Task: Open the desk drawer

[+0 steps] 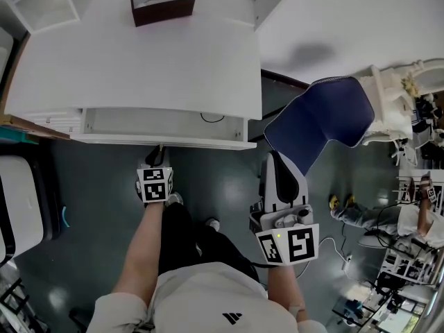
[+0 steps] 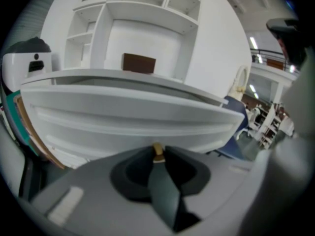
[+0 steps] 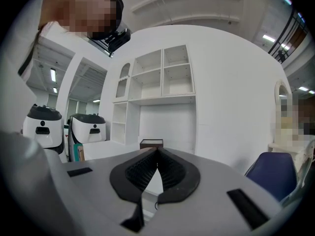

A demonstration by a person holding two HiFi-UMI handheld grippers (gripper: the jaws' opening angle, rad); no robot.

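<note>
The white desk [image 1: 139,61] has its drawer [image 1: 166,123] pulled partly out, and the inside shows in the head view. My left gripper [image 1: 161,152] is at the middle of the drawer front [image 2: 133,117]. Its jaws are closed on the small brass knob [image 2: 157,151]. My right gripper [image 1: 272,158] hangs to the right of the drawer, away from the desk, with its ribbed pads [image 3: 147,168] touching and nothing between them.
A brown box [image 1: 161,1] stands at the back of the desk top. A blue chair [image 1: 319,120] is close to the desk's right corner. A white machine [image 1: 21,200] stands on the floor at the left. Another person [image 1: 368,214] and cables are at the right.
</note>
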